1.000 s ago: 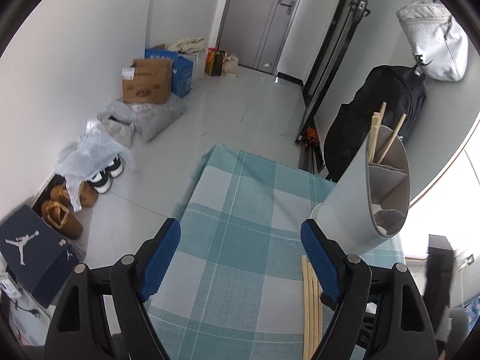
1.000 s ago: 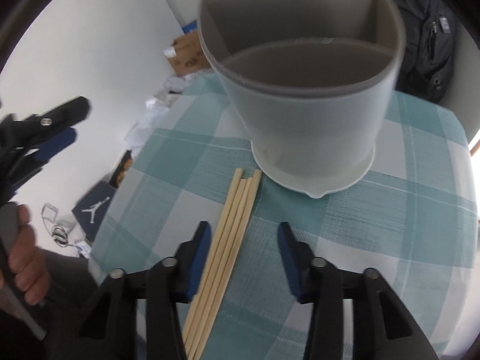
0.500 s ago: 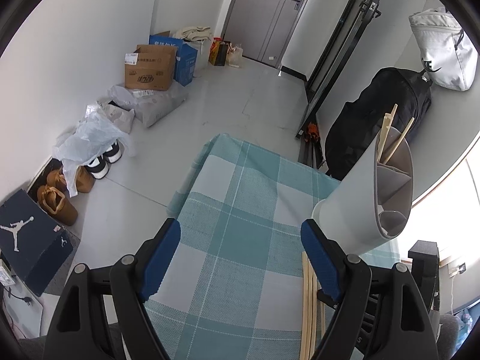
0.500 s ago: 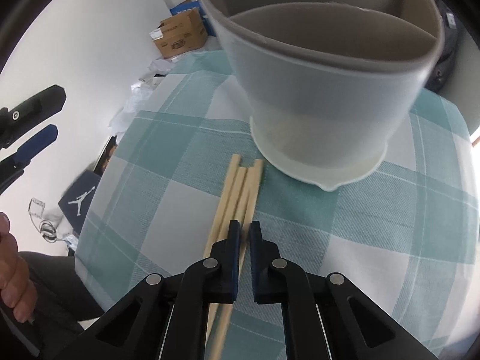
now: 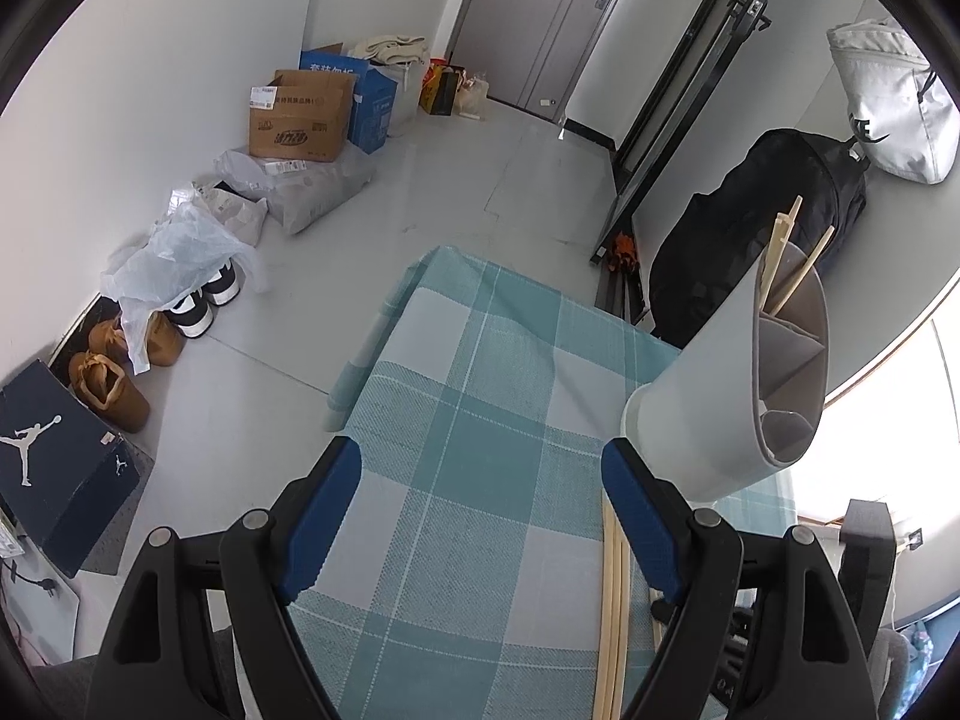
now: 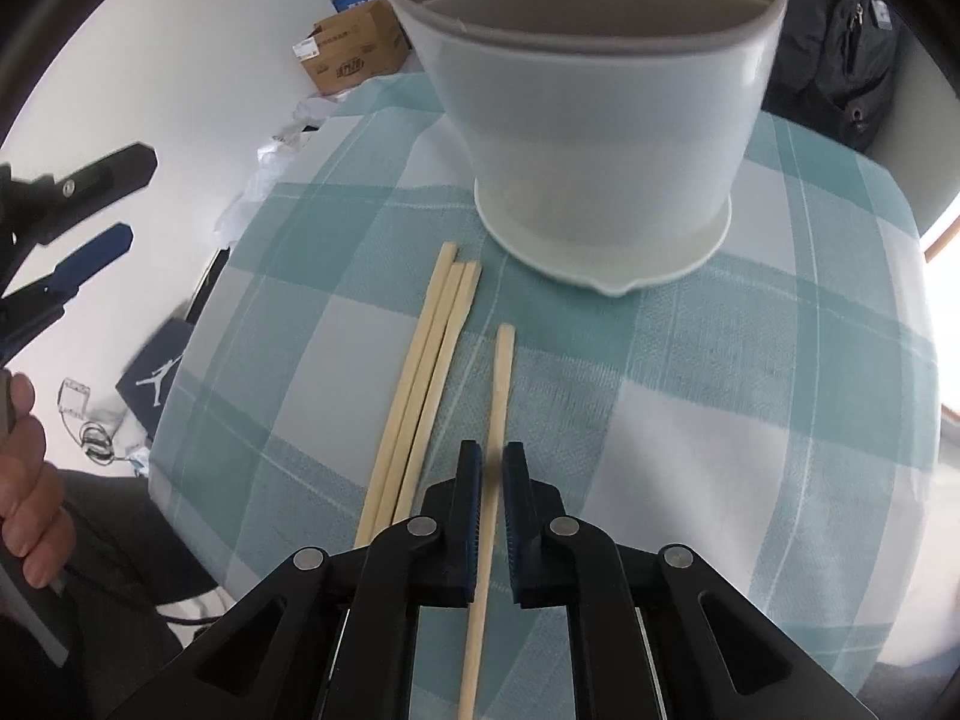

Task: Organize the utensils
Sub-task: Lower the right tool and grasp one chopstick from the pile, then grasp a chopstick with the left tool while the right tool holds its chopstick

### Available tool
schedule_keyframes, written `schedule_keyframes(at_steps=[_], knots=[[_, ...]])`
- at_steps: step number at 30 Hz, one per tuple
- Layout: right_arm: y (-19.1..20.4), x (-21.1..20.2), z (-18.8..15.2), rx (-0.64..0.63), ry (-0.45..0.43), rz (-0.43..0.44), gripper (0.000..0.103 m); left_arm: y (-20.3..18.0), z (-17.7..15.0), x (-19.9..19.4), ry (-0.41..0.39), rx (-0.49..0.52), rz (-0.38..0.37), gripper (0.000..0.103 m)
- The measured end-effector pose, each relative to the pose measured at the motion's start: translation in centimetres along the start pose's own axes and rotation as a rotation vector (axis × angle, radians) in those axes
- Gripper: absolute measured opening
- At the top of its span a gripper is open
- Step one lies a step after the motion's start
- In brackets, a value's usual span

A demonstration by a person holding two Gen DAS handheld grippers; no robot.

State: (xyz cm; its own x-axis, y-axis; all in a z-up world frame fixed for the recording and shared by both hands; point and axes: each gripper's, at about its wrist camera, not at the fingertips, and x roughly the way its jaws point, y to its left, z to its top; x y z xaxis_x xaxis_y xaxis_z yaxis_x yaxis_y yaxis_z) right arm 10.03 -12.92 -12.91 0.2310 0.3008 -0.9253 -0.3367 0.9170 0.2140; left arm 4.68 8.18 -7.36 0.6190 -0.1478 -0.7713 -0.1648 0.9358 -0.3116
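L tongs: jaws wide apart, nothing btwn | R tongs: jaws nearly closed, prob. gripping

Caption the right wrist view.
Right claw grips one chopstick beside three others, before the holder.

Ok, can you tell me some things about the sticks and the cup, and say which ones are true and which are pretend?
1. The right gripper is pinching one chopstick. True.
2. Three chopsticks lie together on the checked cloth. True.
3. The holder has tipped over. False: it stands upright on the cloth.
4. The left gripper holds a chopstick. False: it is open and empty.
5. The holder has no chopsticks inside. False: some chopsticks in the holder stick up from one compartment.
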Motion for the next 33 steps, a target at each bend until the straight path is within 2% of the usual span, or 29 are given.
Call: schedule_keyframes(at_steps=[7, 12, 15, 18, 21, 24, 30, 33], knots=[[1.8, 1.8, 2.4, -0.045, 0.005, -0.038, 0.011, 0.1, -0.5, 0.1, 0.0, 0.017, 0.035, 0.079], [3.1, 2.7, 3.4, -0.075, 0.003, -0.077, 0.012, 0.3, -1.1, 0.7, 0.03, 0.044, 0.06, 0.079], [3.3, 3.1, 3.9, -0.058, -0.002, -0.064, 0.012, 0.4, -1.3, 0.9, 0.036, 0.058, 0.086, 0.079], [2.7, 2.9, 3.7, -0.051, -0.013, -0.059, 0.007, 1.0, -1.6, 1.5, 0.062, 0.046, 0.088, 0.079], [1.9, 2.5, 3.5, -0.022, -0.039, -0.016, 0.005, 1.2, -2.1, 2.7, 0.102, 0.046, 0.117, 0.079], [0.8, 1.1, 3.1, 0.027, -0.099, 0.044, 0.005, 0.9, -2.6, 3.3, 0.14, 0.052, 0.099, 0.079], [-2.0, -2.9, 2.3, 0.138, -0.237, 0.151, 0.005, -2.2, -3.9, 4.4, 0.231, 0.154, 0.043, 0.079], [-4.1, -4.9, 1.4, 0.206, -0.307, 0.23, 0.005, -3.9, -4.5, 4.7, 0.257, 0.226, 0.051, 0.079]])
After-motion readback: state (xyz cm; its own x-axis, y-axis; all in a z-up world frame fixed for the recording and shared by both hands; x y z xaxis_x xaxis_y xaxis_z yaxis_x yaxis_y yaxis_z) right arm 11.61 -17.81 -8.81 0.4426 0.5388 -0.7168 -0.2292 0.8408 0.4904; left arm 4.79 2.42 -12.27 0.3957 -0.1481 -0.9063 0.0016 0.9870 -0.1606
